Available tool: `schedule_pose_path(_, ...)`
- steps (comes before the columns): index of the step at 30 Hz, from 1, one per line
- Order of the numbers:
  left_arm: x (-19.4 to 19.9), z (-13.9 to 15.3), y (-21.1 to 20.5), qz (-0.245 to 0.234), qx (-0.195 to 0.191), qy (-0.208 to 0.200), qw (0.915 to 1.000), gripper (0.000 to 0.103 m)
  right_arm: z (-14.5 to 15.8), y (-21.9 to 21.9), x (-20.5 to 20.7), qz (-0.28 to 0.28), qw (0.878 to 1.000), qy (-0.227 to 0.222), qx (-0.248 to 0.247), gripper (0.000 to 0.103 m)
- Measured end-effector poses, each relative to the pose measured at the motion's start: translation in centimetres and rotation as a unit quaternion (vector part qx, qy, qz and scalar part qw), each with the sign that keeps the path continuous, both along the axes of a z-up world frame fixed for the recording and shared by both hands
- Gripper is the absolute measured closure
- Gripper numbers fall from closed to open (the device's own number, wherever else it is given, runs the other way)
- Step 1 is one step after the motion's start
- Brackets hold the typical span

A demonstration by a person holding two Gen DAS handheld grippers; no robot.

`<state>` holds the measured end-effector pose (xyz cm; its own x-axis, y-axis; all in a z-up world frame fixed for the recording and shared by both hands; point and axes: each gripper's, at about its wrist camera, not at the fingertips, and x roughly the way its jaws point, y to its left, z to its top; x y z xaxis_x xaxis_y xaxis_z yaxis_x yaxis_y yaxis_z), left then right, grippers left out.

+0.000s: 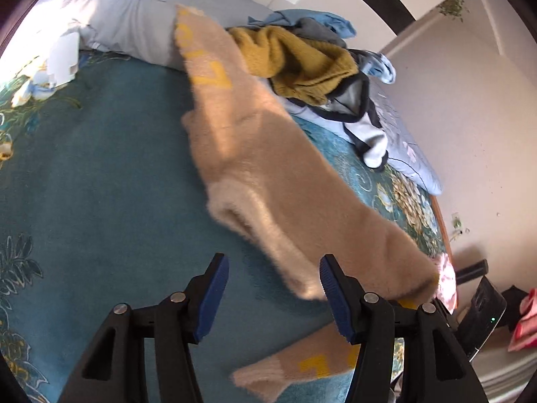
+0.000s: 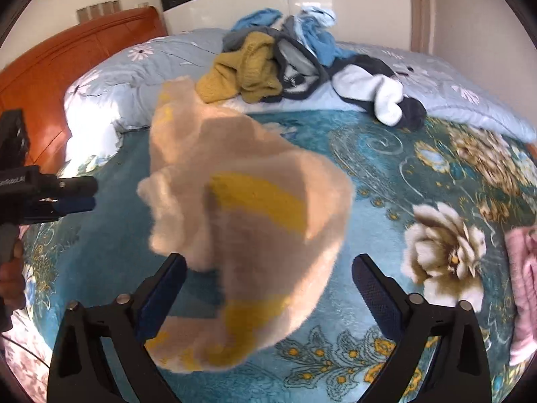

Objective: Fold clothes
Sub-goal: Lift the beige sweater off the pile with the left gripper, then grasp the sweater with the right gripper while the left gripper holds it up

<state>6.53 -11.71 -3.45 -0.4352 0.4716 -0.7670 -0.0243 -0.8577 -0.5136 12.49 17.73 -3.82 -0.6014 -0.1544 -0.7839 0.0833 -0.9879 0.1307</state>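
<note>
Teal floral plush bedspread is spread wide. Fuzzy beige garment with yellow lettering is seen airborne, blurred, gripped by nothing. Left gripper half open, right gripper wide, both empty. Garment should be settled flat, then pinched at hems.

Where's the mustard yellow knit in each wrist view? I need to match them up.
Left wrist: mustard yellow knit upper centre, behind the beige sweater.
Right wrist: knit upper centre, in the clothes pile.
Shared landmark: the white and navy garment right of it.

bed: teal blanket, beige sweater, clothes pile.
</note>
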Motion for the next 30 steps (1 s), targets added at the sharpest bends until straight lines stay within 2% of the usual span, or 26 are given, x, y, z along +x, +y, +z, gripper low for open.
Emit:
schedule_pose_path(2,0.0,-0.6,-0.2,0.000,-0.032,-0.003,0.9995,0.042,-1.1,2.4,-0.3,-0.043,0.998,-0.028,-0.026,0.044)
schedule_pose_path(3,0.1,-0.9,-0.3,-0.001,-0.047,-0.003,0.9989,0.042,-1.6,3.6,-0.5,-0.065,0.996,-0.043,-0.039,0.054)
schedule_pose_path(5,0.2,-1.4,0.0,-0.008,-0.069,-0.003,0.9976,0.042,-2.3,6.0,-0.9,-0.101,0.990,-0.062,-0.083,0.091)
schedule_pose_path(7,0.3,-1.7,0.5,-0.020,-0.084,0.001,0.9963,0.042,-2.7,8.6,-0.6,-0.145,0.977,-0.060,-0.145,0.093)
schedule_pose_path(8,0.4,-1.8,0.9,-0.027,-0.093,0.005,0.9953,0.042,-2.5,9.7,-0.3,-0.164,0.972,-0.053,-0.157,0.094)
schedule_pose_path(11,0.4,-1.8,2.4,-0.059,-0.138,0.026,0.9883,0.042,-0.9,12.0,0.4,-0.202,0.970,-0.029,-0.132,0.095)
schedule_pose_path(14,0.4,-1.3,4.1,-0.103,-0.194,0.070,0.9731,0.042,0.1,15.5,1.3,-0.245,0.961,-0.016,-0.130,0.095)
schedule_pose_path(17,-0.1,-1.4,6.5,-0.158,-0.249,0.116,0.9484,0.042,0.2,18.3,2.3,-0.273,0.951,-0.013,-0.143,0.094)
schedule_pose_path(21,-2.1,-2.4,9.9,-0.231,-0.310,0.170,0.9064,0.042,-1.0,19.6,3.1,-0.278,0.946,-0.032,-0.163,0.094)
schedule_pose_path(23,-3.2,-3.1,11.1,-0.261,-0.338,0.189,0.8840,0.042,-1.5,19.6,3.3,-0.278,0.945,-0.038,-0.167,0.094)
schedule_pose_path(27,-4.8,-5.1,12.2,-0.320,-0.408,0.204,0.8300,0.042,-1.6,19.8,3.3,-0.279,0.943,-0.039,-0.180,0.094)
schedule_pose_path(30,-5.3,-5.7,11.7,-0.332,-0.451,0.216,0.7995,0.042,-1.4,19.8,3.1,-0.274,0.945,-0.041,-0.174,0.094)
